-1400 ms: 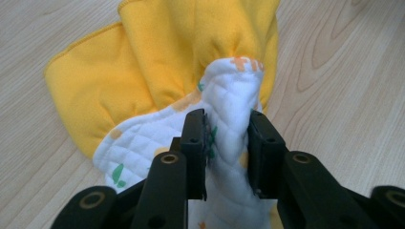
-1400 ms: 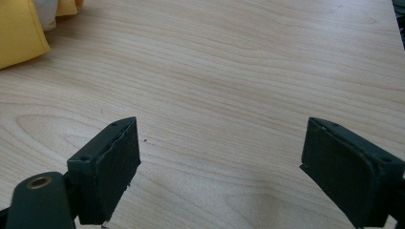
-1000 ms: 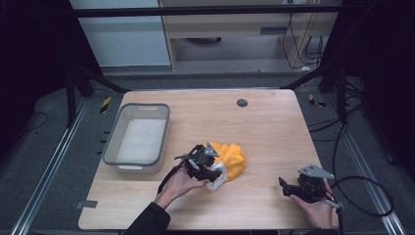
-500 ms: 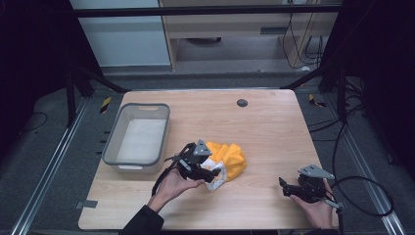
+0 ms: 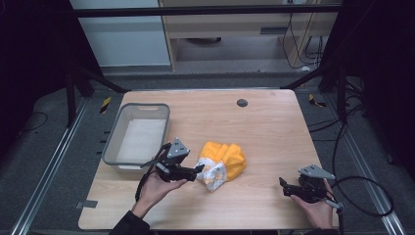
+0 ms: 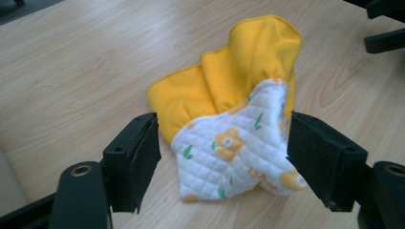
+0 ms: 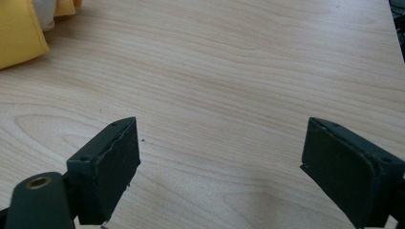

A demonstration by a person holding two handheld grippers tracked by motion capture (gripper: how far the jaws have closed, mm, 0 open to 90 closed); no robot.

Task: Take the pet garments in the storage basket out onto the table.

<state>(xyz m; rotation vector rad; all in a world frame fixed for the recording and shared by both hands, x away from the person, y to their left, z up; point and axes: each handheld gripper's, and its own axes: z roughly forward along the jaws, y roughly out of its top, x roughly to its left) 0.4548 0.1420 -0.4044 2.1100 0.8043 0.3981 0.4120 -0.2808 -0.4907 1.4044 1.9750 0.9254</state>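
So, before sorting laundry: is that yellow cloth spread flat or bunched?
Bunched: the yellow cloth lies in folds, its white quilted side turned up.

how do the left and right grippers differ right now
The left gripper has the white quilted corner of the yellow cloth between its open jaws, while the right gripper has bare wooden table between its own. In the high view, the left gripper sits beside the grey bin near the table's middle, while the right gripper rests near the right front corner, apart from the cloth. Both are open and hand-held.

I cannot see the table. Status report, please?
Left gripper open, jaws astride yellow cloth. Right gripper open, over bare table. Nothing between.
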